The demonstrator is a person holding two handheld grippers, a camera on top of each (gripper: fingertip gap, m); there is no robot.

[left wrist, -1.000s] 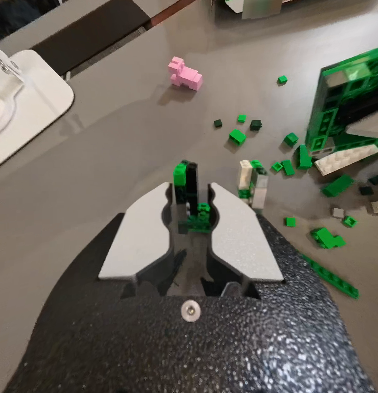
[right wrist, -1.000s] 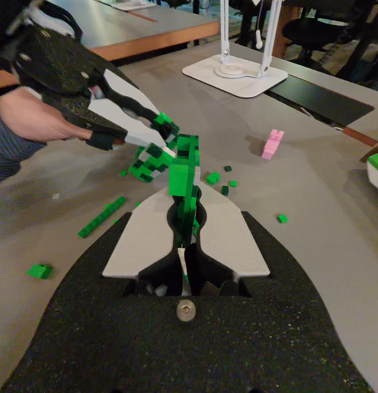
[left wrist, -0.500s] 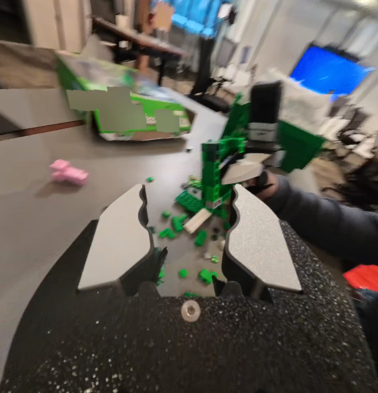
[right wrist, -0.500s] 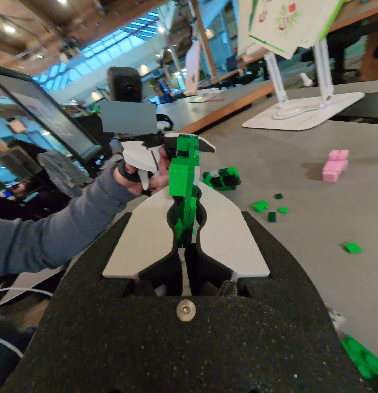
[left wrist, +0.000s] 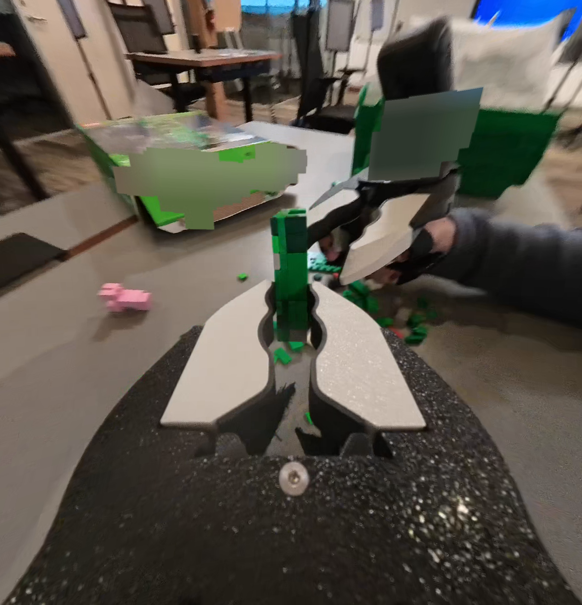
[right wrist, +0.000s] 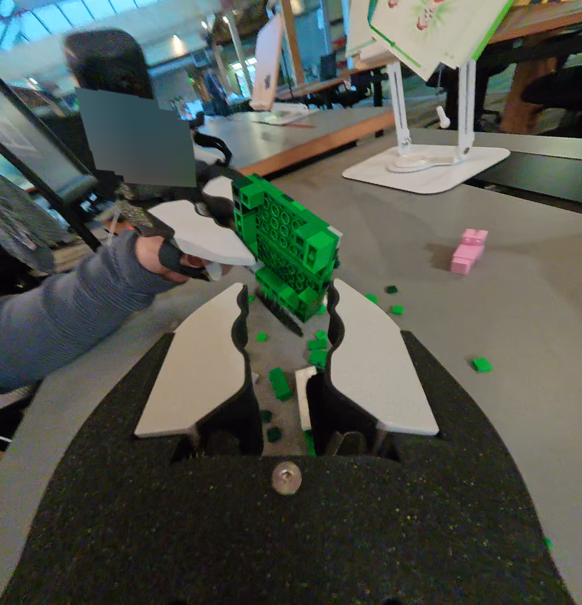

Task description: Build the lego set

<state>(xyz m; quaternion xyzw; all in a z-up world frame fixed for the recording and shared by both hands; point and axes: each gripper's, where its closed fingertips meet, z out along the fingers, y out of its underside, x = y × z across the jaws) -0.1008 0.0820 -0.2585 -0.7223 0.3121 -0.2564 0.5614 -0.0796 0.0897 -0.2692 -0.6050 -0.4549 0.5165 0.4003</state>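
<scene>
A flat green Lego panel (left wrist: pixel 289 255) stands upright between my left gripper's (left wrist: pixel 289 288) fingers, edge-on to that camera. Both pads press on its faces, so the left gripper is shut on it. In the right wrist view the same panel (right wrist: pixel 283 242) shows its studded underside, gripped at its left edge by the left gripper (right wrist: pixel 237 226) low over the table. My right gripper (right wrist: pixel 288 284) is open, its fingers apart just in front of the panel's lower end and not touching it. It also shows open in the left wrist view (left wrist: pixel 329 244), beside the panel.
A pink Lego pig (right wrist: pixel 468 250) lies to the right on the grey table (right wrist: pixel 479 425). Several loose green bricks (right wrist: pixel 316 350) and a white plate (right wrist: pixel 304 393) lie under the right gripper. A white stand (right wrist: pixel 424 167) is at the back. A green box (left wrist: pixel 171 157) stands far left. The grippers are tip to tip, or close to it. From the right gripper's tips to the pink Lego pig (right wrist: pixel 468 250) is close to 15 centimeters. The left camera catches it too, in the left wrist view (left wrist: pixel 130 294).
The left gripper let go of a small green and black piece, opened wide, swung over and shut on the green panel. The right gripper, which held that panel, opened and released it.
</scene>
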